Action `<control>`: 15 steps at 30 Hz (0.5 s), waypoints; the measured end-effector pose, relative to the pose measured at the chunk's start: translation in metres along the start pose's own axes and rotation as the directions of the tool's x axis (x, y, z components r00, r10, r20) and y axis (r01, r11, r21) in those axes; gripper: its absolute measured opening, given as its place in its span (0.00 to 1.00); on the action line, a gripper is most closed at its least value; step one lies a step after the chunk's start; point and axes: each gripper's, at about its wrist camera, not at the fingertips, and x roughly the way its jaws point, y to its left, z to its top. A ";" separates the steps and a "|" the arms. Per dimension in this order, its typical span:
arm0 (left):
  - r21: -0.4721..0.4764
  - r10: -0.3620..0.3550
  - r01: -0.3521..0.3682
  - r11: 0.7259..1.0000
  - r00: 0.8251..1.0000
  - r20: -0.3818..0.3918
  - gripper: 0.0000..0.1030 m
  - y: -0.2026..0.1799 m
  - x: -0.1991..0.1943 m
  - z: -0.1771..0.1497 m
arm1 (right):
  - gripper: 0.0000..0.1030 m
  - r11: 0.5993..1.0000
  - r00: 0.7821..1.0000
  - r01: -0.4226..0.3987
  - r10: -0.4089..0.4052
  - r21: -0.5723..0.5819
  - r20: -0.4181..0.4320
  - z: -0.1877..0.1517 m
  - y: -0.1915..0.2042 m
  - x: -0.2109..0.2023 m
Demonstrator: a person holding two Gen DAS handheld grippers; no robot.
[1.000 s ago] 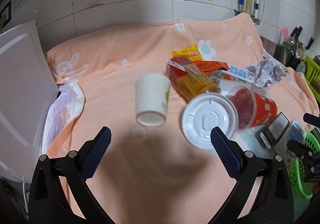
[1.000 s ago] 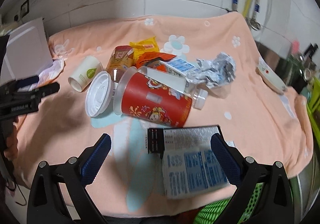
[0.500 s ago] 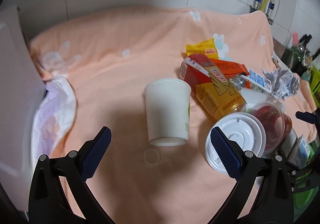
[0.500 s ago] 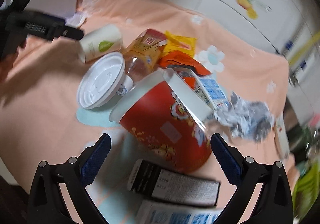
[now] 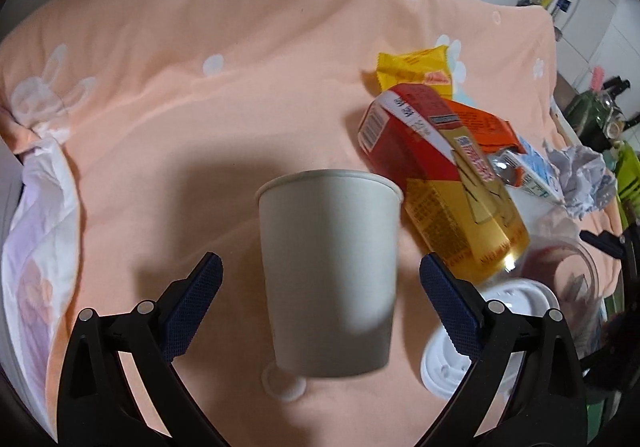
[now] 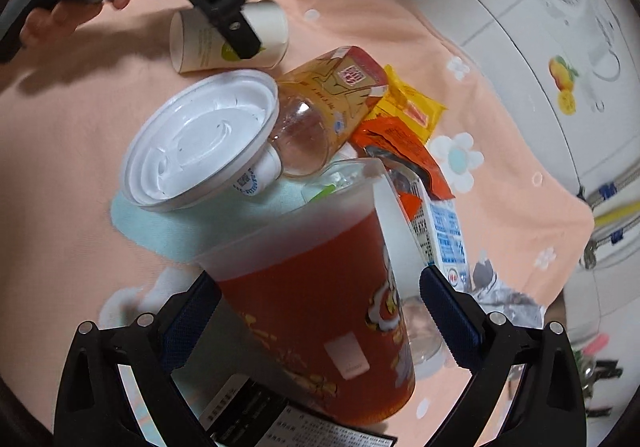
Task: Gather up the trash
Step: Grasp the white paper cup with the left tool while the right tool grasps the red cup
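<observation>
Both grippers have closed in on the pile in the last second. The left gripper (image 5: pixel 320 279) now straddles the white paper cup (image 5: pixel 328 271), which lies on its side on the peach blanket (image 5: pixel 200 67) — a moment ago that cup sat well ahead of the fingers; now its body fills the gap between them. The jaws stand wide, pads clear of the cup wall on both sides, so nothing is gripped yet.

The right gripper (image 6: pixel 320 303) has swung in just as fast — the red plastic cup (image 6: pixel 316 307) lies tipped between its wide-spread fingers, rim pointing away toward the white lid (image 6: pixel 200 143). Beside the lid rest the drink bottle (image 6: pixel 320 107) and the yellow wrapper (image 6: pixel 412 111), with the crumpled foil (image 6: pixel 500 295) farther right.

By my reading, both hands are lined up for a squeeze: two cups about to be taken together. The paper cup looks light and crushable, so a gentle close suits it. The wrappers, bottle and lid remain for later trips.
</observation>
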 end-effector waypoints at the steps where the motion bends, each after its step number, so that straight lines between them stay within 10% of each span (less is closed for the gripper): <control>1: -0.008 -0.006 0.006 1.000 1.000 -0.008 0.87 0.002 0.003 0.001 | 0.91 1.000 1.000 0.008 -0.008 -0.007 0.001 0.001 0.002 0.001; 6: -0.043 -0.062 0.060 0.997 0.998 -0.035 0.65 0.009 0.011 0.003 | 0.79 1.000 1.000 0.019 -0.019 -0.002 0.005 0.000 0.007 0.001; 15: -0.039 -0.054 0.056 0.998 0.997 0.051 0.63 0.009 -0.024 -0.001 | 0.76 0.970 0.992 -0.032 0.002 0.240 0.123 0.001 -0.019 -0.044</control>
